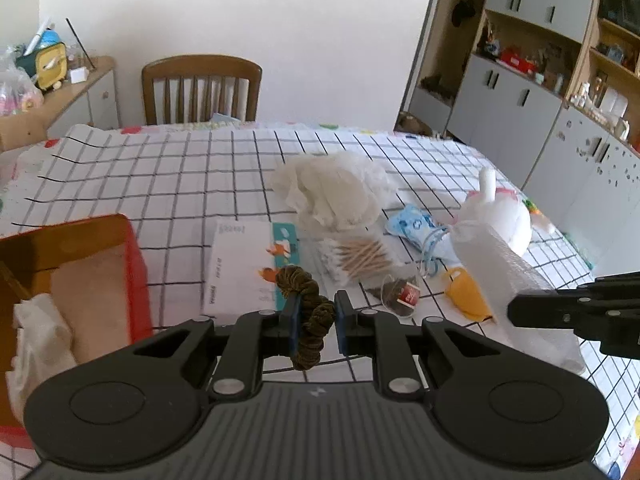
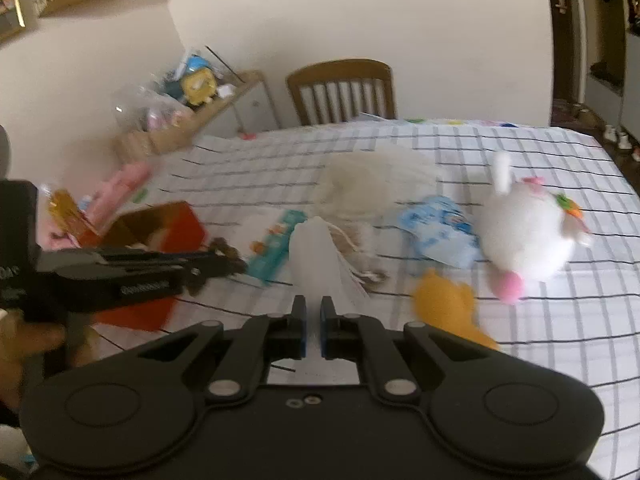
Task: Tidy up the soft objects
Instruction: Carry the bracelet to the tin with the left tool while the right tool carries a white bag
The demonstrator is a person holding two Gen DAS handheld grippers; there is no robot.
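A dark olive velvet scrunchie [image 1: 307, 322] is clamped in the closed left gripper [image 1: 316, 320] and a white foam sheet [image 2: 320, 264] in the closed right gripper [image 2: 313, 330], both right of the red cardboard box [image 1: 136, 264], where delivery is judged due next.

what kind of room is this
Most likely a home dining or living room: a table under a checked tablecloth, a wooden dining chair at its far side, and a wall of cabinets with cluttered shelves.

Velvety olive scrunchie [image 1: 307, 322], fluffy plush rabbit [image 1: 505, 216], matt black plastic tongs [image 1: 314, 312], wooden chair [image 1: 202, 89]
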